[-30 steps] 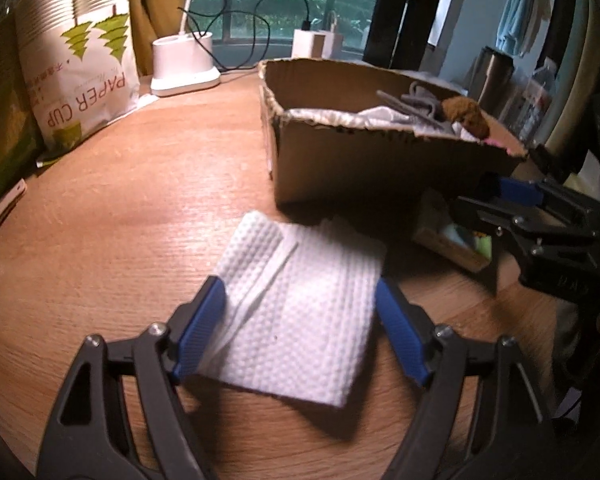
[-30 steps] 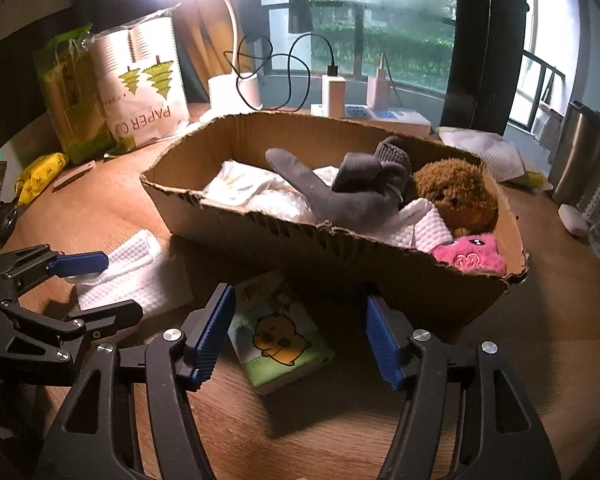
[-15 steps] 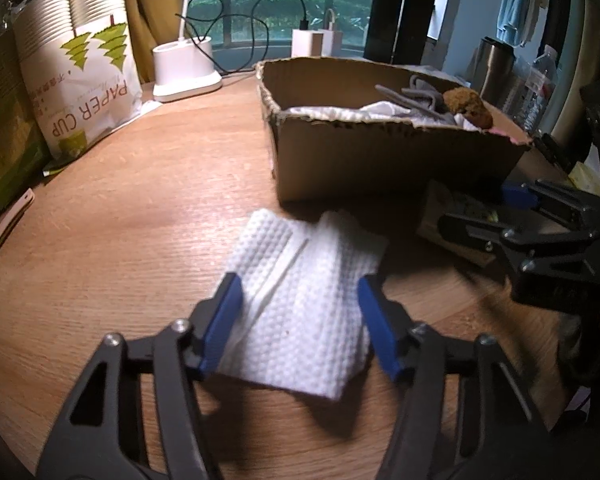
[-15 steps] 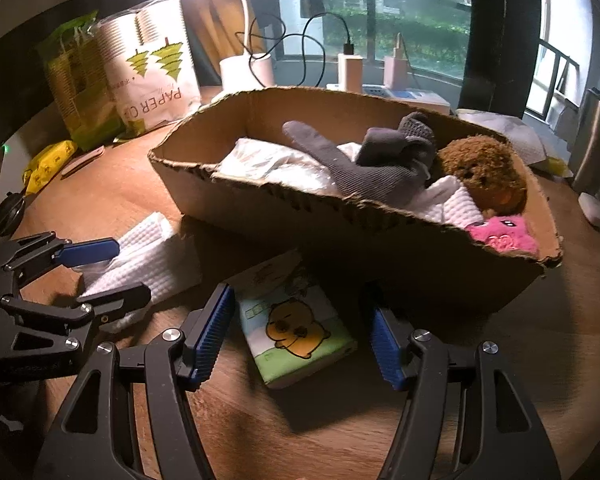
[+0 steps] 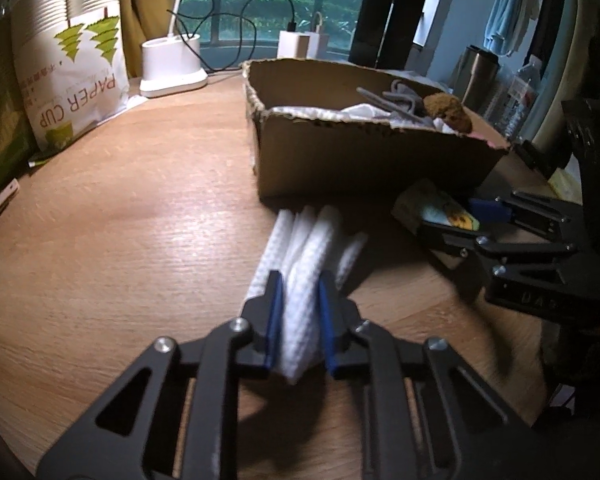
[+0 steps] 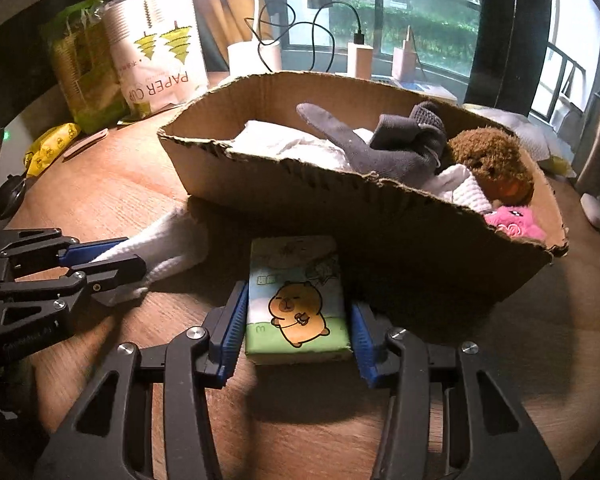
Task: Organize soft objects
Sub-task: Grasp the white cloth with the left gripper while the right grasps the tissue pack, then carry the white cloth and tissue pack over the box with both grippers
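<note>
My left gripper (image 5: pixel 299 320) is shut on a white waffle-weave cloth (image 5: pixel 312 256), bunched into ridges on the wooden table in front of the cardboard box (image 5: pixel 360 160). It also shows in the right wrist view (image 6: pixel 100 264), with the cloth (image 6: pixel 168 236). My right gripper (image 6: pixel 298 328) has its blue pads against both sides of a tissue pack with a cartoon capybara (image 6: pixel 296 300), lying by the box wall (image 6: pixel 340 216). The box holds a grey glove (image 6: pixel 384 144), a brown plush (image 6: pixel 488 160), a pink plush (image 6: pixel 516 220) and white cloths.
A paper cup bag (image 5: pixel 68 76) and green packs stand at the far left. A white lamp base (image 5: pixel 172 68) and chargers with cables sit by the window. A steel flask (image 5: pixel 476 72) stands at the back right. A yellow pack (image 6: pixel 52 148) lies left.
My left gripper closed on the white cloth, squeezing it into folds. My right gripper moved forward and closed around the tissue pack.
</note>
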`<state>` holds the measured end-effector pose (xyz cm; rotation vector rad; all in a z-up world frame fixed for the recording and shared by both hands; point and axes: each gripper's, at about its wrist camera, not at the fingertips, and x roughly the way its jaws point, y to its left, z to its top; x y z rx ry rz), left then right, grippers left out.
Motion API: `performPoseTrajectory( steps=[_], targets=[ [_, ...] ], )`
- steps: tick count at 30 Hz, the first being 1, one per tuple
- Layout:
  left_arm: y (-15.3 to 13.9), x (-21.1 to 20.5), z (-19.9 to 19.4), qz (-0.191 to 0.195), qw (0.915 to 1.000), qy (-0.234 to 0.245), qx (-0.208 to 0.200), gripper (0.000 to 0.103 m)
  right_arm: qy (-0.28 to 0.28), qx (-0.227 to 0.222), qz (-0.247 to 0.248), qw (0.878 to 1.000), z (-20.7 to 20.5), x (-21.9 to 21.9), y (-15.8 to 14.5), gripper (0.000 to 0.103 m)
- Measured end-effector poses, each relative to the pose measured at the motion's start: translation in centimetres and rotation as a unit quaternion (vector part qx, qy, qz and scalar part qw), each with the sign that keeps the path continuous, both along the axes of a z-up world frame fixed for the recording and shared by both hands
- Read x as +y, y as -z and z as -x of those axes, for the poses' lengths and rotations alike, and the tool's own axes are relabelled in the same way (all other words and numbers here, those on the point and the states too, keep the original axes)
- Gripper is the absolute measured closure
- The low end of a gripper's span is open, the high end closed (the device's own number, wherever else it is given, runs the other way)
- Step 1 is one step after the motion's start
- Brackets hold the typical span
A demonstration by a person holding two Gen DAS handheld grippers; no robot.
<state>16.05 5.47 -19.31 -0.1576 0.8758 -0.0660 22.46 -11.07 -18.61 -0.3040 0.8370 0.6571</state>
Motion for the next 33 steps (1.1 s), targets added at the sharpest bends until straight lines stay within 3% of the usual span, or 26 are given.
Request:
performPoseTrajectory(
  steps=[33],
  targets=[
    [-7.2,-0.1,1.4,0.016,0.9968,-0.009,-0.078,0.087,-0.033,-0.077,-0.041,0.996,2.3,-1.6,-5.7,0.054]
  ],
)
